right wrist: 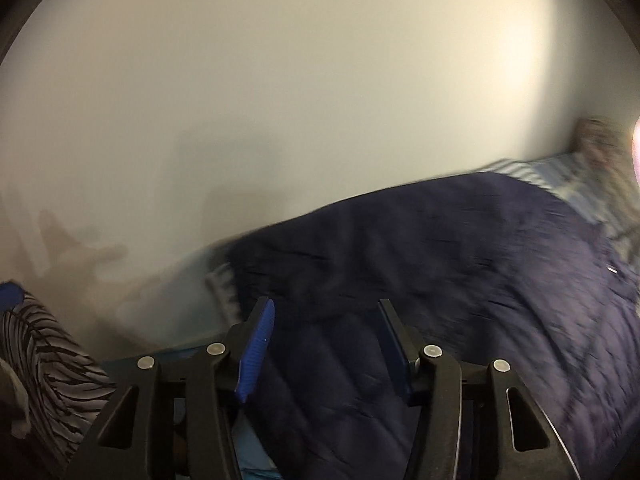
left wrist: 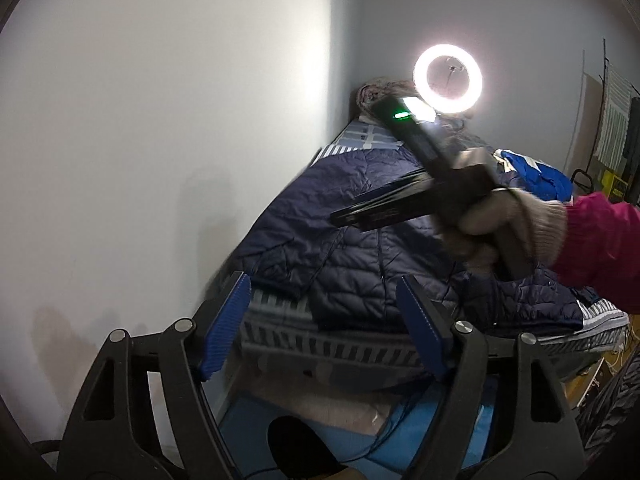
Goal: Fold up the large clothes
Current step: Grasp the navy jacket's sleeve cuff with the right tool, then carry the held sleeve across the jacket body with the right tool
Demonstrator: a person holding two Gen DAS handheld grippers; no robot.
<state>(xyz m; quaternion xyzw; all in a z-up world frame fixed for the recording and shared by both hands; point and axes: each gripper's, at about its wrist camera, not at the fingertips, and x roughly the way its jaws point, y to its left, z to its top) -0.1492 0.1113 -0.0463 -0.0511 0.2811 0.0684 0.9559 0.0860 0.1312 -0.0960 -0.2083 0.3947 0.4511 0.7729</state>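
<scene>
The navy quilted jacket (left wrist: 352, 240) on the bed (left wrist: 320, 344) looks light, soft and slippery. Both grippers' fingers (right wrist: 256, 348) stand open, empty. Grasp the hem edge at 6 o'clock.

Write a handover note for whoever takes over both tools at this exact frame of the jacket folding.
Left tool: open, empty, held short of the bed's near edge.
Right tool: open, empty, over the navy puffer jacket; that view is motion-blurred.
Jacket: spread across the striped bed along the wall, neither tool gripping it.
Done: no finished fold visible.
Left: grip the jacket and fold it.
</scene>
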